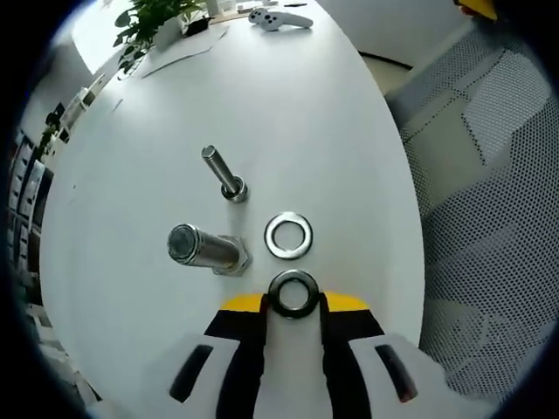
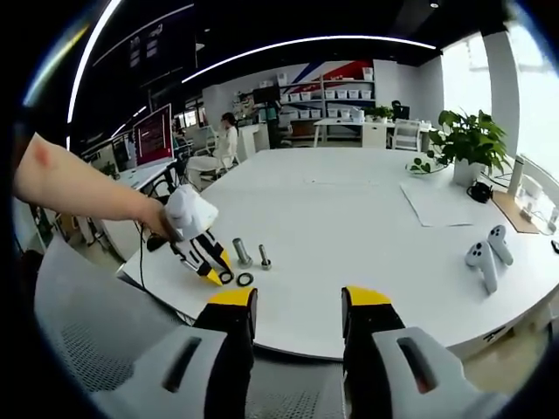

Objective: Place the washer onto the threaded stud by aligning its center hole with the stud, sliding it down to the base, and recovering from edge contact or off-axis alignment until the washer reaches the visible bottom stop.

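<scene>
On the white table [image 1: 297, 113] stand a thick threaded stud [image 1: 205, 247] and, behind it, a thinner stud [image 1: 223, 175]. A shiny washer [image 1: 288, 236] lies flat just right of the thick stud. A darker washer [image 1: 293, 281] sits between the yellow tips of my left gripper [image 1: 293, 303], which is shut on it, right of the thick stud's base. In the right gripper view, the left gripper [image 2: 220, 274] is held by a hand near the studs [image 2: 243, 253] at the table's near edge. My right gripper [image 2: 300, 301] hangs open, off the table.
A potted plant [image 1: 148, 22] and a white controller [image 1: 278, 17] sit at the far end, with a paper sheet [image 1: 183, 54] nearby. Mesh chairs [image 1: 489, 192] stand beside the table edge. White controllers [image 2: 486, 253] lie at the right. A person [image 2: 229, 131] sits far back.
</scene>
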### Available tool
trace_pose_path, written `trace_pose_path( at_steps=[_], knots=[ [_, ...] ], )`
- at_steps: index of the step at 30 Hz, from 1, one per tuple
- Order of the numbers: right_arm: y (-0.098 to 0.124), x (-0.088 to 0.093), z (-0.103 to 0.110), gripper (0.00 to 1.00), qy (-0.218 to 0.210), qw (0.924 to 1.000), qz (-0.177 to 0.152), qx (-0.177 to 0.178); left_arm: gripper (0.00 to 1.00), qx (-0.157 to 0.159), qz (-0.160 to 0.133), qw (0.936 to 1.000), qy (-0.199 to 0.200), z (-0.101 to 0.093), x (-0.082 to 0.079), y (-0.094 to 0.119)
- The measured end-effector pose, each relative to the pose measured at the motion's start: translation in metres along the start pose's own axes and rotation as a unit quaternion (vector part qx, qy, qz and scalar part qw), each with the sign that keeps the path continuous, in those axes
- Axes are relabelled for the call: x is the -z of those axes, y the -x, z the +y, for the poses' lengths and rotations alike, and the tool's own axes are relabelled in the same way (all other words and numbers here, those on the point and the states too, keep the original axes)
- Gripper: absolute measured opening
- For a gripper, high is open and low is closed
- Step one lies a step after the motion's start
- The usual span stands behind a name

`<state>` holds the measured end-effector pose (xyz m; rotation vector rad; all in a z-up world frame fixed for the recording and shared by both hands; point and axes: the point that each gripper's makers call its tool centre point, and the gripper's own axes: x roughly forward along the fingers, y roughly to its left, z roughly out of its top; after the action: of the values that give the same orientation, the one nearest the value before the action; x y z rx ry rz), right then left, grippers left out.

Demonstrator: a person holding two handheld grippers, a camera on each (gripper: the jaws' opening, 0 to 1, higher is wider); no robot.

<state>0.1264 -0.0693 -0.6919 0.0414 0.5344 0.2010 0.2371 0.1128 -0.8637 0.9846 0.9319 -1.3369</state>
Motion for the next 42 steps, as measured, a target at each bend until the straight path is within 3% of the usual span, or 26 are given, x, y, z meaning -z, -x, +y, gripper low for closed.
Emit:
trace_pose_path(
  at_steps=[4, 14, 20, 27, 33, 42],
  knots=[
    [0.000, 0.000, 0.000, 0.41, 0.000, 1.0000, -0.002, -0.001, 0.24, 0.004, -0.001, 0.9999, 0.011, -0.002, 0.000, 0.000],
    [0.000, -0.001, 0.001, 0.41, -0.001, 1.0000, -0.003, -0.002, 0.21, 0.011, -0.002, 0.9999, -0.004, -0.004, -0.002, -0.001],
    [0.000, -0.001, 0.001, 0.41, -0.002, 1.0000, -0.004, -0.001, 0.20, 0.002, 0.004, 1.0000, 0.005, -0.003, -0.001, -0.001],
    [0.000, -0.002, 0.001, 0.41, -0.002, 1.0000, -0.005, 0.000, 0.19, -0.033, -0.019, 0.9992, 0.011, 0.000, -0.004, 0.000],
    [0.000, -0.002, 0.001, 0.41, -0.003, 1.0000, -0.006, 0.001, 0.19, -0.047, -0.032, 0.9982, 0.020, 0.002, -0.005, 0.008],
    [0.000, -0.003, -0.001, 0.39, -0.004, 0.9999, -0.009, 0.004, 0.19, -0.058, -0.056, 0.9961, 0.035, 0.003, -0.016, 0.037]
  ],
)
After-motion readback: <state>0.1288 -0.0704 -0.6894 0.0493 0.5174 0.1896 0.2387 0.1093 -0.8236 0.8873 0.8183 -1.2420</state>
